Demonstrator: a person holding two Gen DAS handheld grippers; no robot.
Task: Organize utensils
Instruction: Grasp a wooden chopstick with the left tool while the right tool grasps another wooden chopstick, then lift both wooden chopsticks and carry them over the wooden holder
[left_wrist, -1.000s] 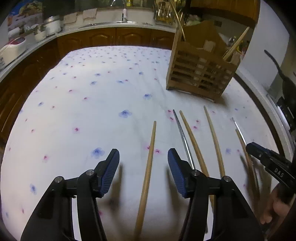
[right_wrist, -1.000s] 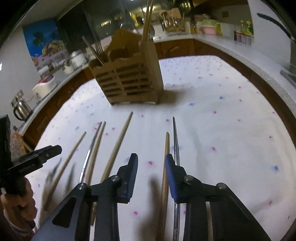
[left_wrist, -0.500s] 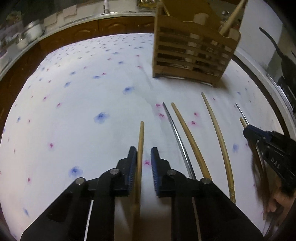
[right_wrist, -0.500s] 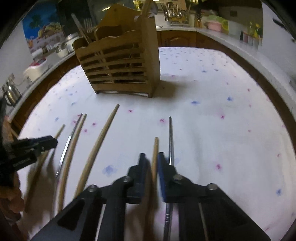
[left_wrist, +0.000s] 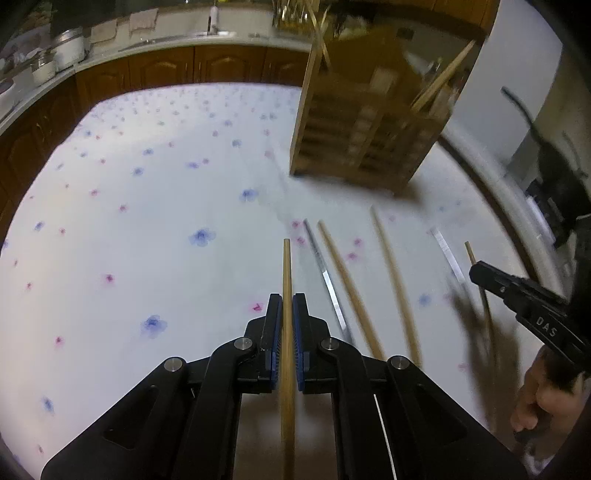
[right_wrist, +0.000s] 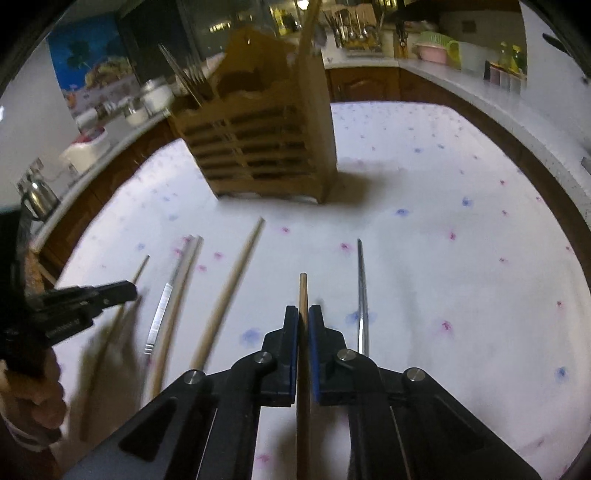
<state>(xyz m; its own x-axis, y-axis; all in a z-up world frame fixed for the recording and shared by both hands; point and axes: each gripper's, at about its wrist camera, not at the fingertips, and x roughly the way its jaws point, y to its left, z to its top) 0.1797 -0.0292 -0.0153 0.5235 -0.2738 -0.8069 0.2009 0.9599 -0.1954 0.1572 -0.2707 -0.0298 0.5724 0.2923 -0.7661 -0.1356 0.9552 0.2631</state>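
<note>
Tabletop (left_wrist: 155, 206) is carrying a slatted wooden holder (right_wrist: 258, 147) toward its far edge; loose chopsticks are lying along the near edge. Left tool (left_wrist: 287, 306) is pinching a pale wooden chopstick (left_wrist: 286, 266), right tool (right_wrist: 303, 317) pinching another (right_wrist: 303, 291). Next, probably lifting both into the holder.

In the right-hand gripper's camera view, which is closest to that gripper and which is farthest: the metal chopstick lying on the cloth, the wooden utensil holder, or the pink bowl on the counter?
1. Metal chopstick, on the cloth just right of the right gripper.
2. Wooden utensil holder, standing ahead, slightly left.
3. Pink bowl, on the far counter, upper right.
</note>
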